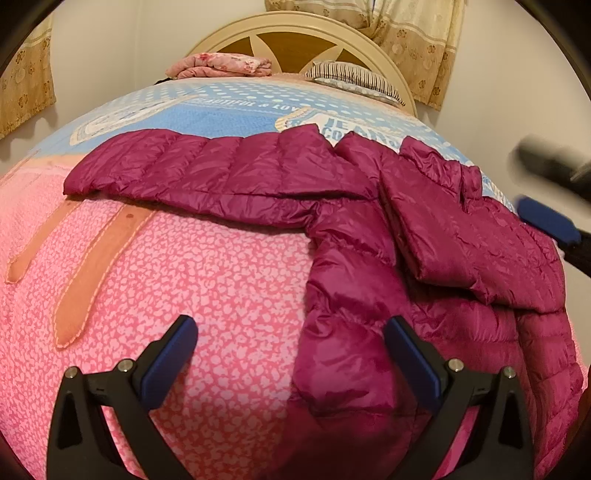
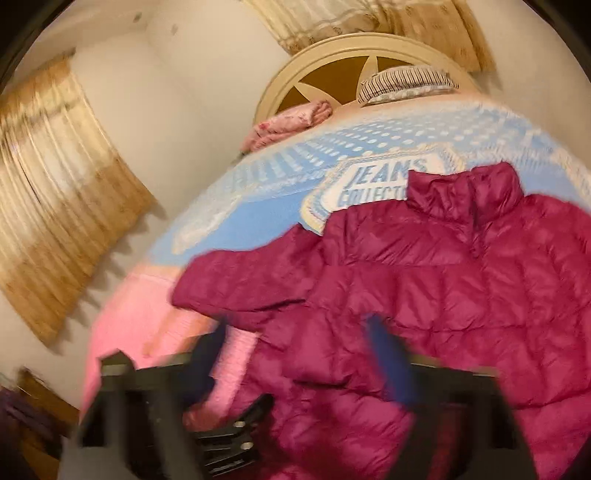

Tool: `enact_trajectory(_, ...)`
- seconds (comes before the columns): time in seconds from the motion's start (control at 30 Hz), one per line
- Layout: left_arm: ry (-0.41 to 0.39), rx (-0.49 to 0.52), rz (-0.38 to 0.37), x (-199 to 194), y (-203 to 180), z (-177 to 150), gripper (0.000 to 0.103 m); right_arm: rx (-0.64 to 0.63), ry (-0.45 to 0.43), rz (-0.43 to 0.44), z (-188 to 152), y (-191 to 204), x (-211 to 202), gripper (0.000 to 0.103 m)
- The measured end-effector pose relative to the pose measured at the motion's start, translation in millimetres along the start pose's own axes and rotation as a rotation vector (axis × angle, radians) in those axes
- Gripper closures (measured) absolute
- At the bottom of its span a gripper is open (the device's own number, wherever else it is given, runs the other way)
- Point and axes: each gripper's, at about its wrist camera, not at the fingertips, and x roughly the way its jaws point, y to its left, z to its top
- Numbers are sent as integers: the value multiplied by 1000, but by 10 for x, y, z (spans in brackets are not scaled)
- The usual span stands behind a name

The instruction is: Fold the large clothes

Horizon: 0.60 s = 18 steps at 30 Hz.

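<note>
Right gripper blurred over jacket

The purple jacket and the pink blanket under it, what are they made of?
The jacket looks like thin, shiny nylon or polyester, stitched into puffy quilted rows, probably padded. The pink blanket looks like soft, matte cotton or fleece with a speckled print; which one, I can't tell.

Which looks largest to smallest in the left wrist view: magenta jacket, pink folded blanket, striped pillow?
1. magenta jacket, by far.
2-3. pink folded blanket and striped pillow: alike, both far off by the headboard, so unranked.
</note>
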Motion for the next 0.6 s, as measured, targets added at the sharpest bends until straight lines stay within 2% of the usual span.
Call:
enact_trajectory(0.03,0,0,0,-7,-4,-9,0,-8,41,-32,-17,24,119,71)
enact_trajectory(0.07,0,0,0,-5,-8,-8,0,-4,75,-56,-44,26,253,76)
enact_trajectory(0.17,-1,0,1,2,-8,-7,0,34,128,-66,-133,-45,564,79)
enact_trajectory(0.3,3,2,2,6,-5,-9,0,104,210,-33,-263,-208,880,79)
enact_trajectory(0.43,8,2,3,10,-1,-10,0,161,236,7,-248,-326,920,79)
enact_trajectory(0.5,14,10,2,6,-9,-8,0,142,201,31,-166,-324,717,79)
enact_trajectory(0.6,49,45,11,-7,-66,46,0,61,47,-14,-8,-405,160,79)
